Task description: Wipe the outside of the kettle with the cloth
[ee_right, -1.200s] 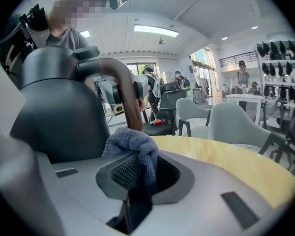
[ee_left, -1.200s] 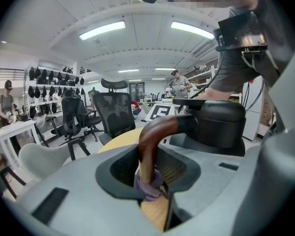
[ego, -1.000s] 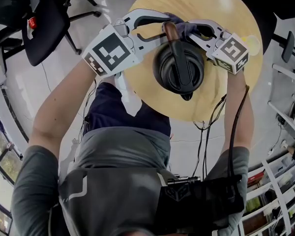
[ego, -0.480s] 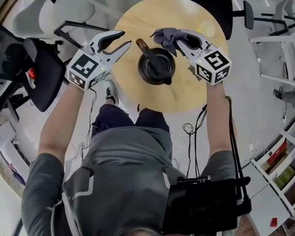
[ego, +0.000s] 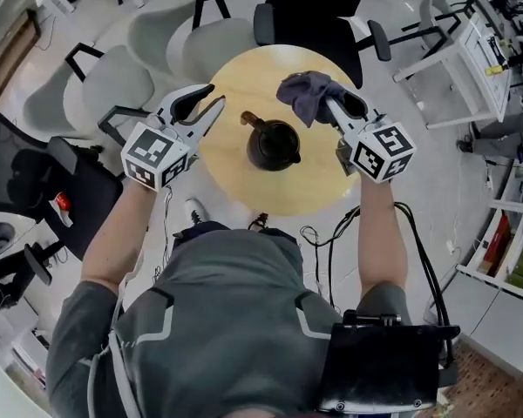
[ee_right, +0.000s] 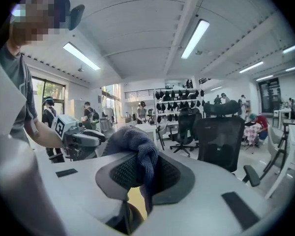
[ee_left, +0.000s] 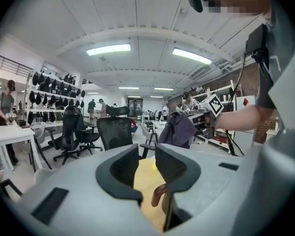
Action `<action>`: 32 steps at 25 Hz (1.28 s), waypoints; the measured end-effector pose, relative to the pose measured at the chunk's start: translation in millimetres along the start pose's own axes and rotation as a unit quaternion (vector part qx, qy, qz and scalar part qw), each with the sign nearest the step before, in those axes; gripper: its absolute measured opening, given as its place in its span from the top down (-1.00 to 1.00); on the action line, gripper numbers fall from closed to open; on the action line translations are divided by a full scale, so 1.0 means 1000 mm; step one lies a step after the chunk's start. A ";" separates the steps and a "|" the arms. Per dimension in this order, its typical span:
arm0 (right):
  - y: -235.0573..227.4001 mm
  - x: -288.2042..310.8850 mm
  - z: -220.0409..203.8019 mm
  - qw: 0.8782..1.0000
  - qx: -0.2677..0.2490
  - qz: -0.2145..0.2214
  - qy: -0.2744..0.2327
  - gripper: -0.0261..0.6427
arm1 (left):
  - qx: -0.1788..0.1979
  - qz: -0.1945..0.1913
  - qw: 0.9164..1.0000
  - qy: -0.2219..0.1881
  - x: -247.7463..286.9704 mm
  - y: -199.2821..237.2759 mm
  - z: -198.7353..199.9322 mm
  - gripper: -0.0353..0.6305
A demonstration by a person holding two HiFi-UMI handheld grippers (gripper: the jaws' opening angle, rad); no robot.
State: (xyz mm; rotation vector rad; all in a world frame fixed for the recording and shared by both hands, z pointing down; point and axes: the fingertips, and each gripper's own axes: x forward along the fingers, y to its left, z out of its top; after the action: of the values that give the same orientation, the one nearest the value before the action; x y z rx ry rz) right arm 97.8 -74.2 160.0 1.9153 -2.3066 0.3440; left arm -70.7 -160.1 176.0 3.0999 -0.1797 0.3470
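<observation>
The black kettle (ego: 273, 144) with a brown handle (ego: 251, 118) stands upright in the middle of the round wooden table (ego: 244, 68). My left gripper (ego: 216, 95) hovers to the kettle's left, open; its jaws have just been closing, with nothing between them. In the left gripper view the gripper (ee_left: 146, 154) shows the kettle's handle (ee_left: 159, 193) below the gap. My right gripper (ego: 331, 103) is off to the kettle's upper right, shut on a crumpled grey-blue cloth (ego: 305, 90). The cloth (ee_right: 137, 156) drapes over the right gripper (ee_right: 145, 168). Neither gripper touches the kettle.
Two grey office chairs (ego: 113, 81) stand at the table's far left and a black one (ego: 318, 7) at the far side. A white desk (ego: 466, 50) is at the right. Cables (ego: 331, 233) lie on the floor by the person's legs.
Both grippers have drawn away from the kettle's handle, risen and spread apart. The cloth went with the right gripper. The kettle stays on the table and looks smaller from higher up.
</observation>
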 end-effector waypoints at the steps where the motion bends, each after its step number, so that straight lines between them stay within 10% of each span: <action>1: 0.003 -0.006 0.011 1.000 -0.002 -0.012 -0.009 0.68 | -0.002 0.003 1.000 -0.009 -0.004 0.002 0.009 0.57; 17: 0.032 -0.095 0.103 0.968 -0.007 -0.227 -0.108 0.68 | -0.017 0.067 0.988 -0.139 -0.052 0.012 0.135 0.86; 32: 0.040 -0.114 0.112 0.949 -0.014 -0.291 -0.123 0.68 | -0.021 0.065 0.991 -0.118 -0.049 0.006 0.135 0.87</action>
State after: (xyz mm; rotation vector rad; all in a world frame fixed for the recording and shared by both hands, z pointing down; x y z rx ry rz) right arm 86.0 12.9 21.2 2.6161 -1.7146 0.0048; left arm -89.1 -165.0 33.6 3.0859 -0.3875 -0.0251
